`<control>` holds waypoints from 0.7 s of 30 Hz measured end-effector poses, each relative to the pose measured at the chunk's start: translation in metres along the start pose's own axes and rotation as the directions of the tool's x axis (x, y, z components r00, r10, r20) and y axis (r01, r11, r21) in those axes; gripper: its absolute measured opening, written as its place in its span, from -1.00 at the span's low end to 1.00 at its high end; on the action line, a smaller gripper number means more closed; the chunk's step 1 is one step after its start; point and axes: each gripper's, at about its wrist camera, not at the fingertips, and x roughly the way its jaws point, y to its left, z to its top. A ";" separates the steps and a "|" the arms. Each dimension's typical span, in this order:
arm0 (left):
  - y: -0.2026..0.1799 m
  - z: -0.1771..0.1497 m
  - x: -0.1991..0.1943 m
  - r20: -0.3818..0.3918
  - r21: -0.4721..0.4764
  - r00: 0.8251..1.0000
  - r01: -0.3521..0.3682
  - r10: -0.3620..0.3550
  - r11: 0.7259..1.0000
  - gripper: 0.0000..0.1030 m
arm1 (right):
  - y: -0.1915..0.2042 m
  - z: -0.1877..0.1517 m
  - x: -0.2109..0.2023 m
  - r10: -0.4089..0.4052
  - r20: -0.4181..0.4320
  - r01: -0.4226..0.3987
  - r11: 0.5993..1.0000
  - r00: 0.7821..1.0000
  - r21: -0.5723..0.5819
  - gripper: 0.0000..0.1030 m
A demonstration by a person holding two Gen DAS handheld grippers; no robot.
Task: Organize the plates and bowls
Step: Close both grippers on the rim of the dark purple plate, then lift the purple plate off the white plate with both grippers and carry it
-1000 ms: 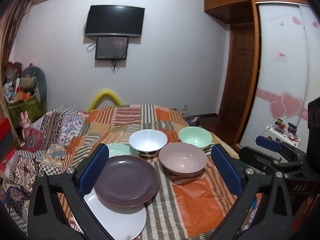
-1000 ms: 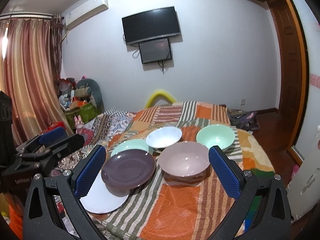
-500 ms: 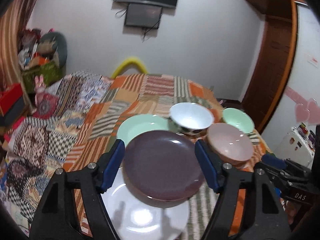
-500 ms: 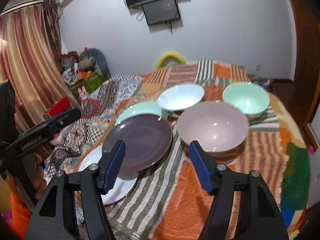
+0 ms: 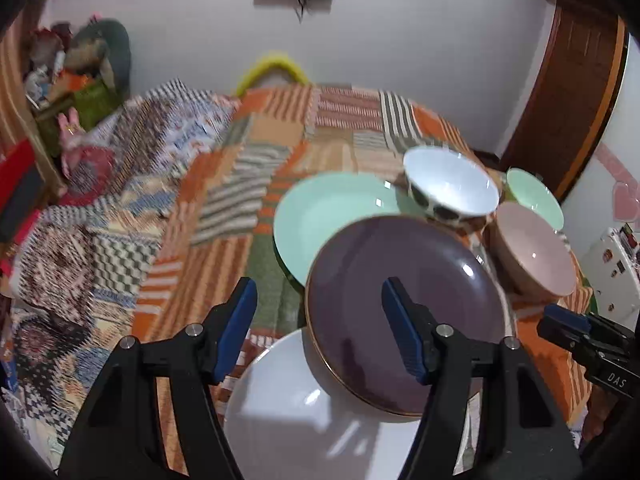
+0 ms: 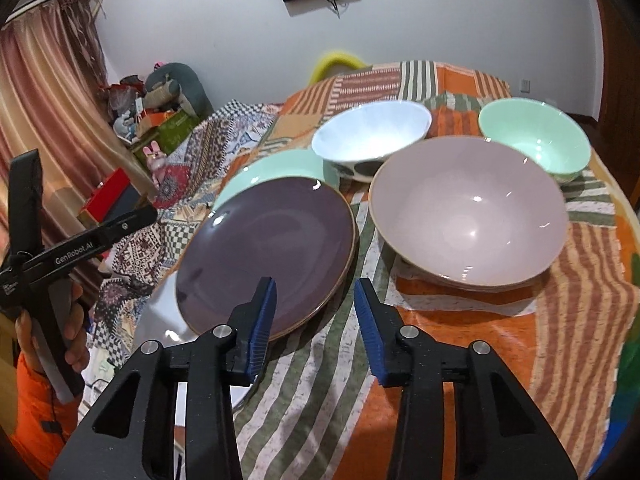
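A purple plate [image 5: 404, 312] [image 6: 264, 240] rests tilted on a white plate [image 5: 304, 412] [image 6: 160, 320], partly over a mint plate [image 5: 332, 216] [image 6: 280, 164]. Beside them stand a white spotted bowl [image 5: 452, 188] [image 6: 372, 136], a pink bowl [image 5: 532, 252] [image 6: 468, 212] and a mint bowl [image 5: 534, 196] [image 6: 536, 140]. My left gripper [image 5: 318, 320] hangs over the purple plate's left rim with its jaws closing; the rim shows between them, unpressed. My right gripper [image 6: 316, 316] is at the plate's near right rim, jaws closing, pads clear of it.
The dishes lie on a bed under a striped orange patchwork blanket [image 6: 460, 360]. A hand [image 6: 76, 320] in an orange sleeve holds the left tool at the bed's left side. Boxes and toys [image 6: 160, 120] pile by the curtain. A wooden door [image 5: 572, 92] stands right.
Both grippers have dropped toward the dishes and tipped downward. Their jaws have narrowed, the right more than the left. The purple plate now fills the space at both sets of fingertips.
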 end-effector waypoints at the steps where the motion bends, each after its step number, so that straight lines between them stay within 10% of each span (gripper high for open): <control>1: 0.001 -0.001 0.006 -0.019 -0.006 1.000 -0.003 0.003 1.000 0.26 | 0.000 0.000 0.004 -0.003 -0.005 0.003 1.000 1.000 0.003 -0.28; 21: 0.018 -0.008 0.064 -0.103 -0.077 0.990 0.088 -0.096 0.993 -0.48 | -0.006 0.001 0.044 -0.056 -0.074 0.058 0.998 0.996 0.030 -0.53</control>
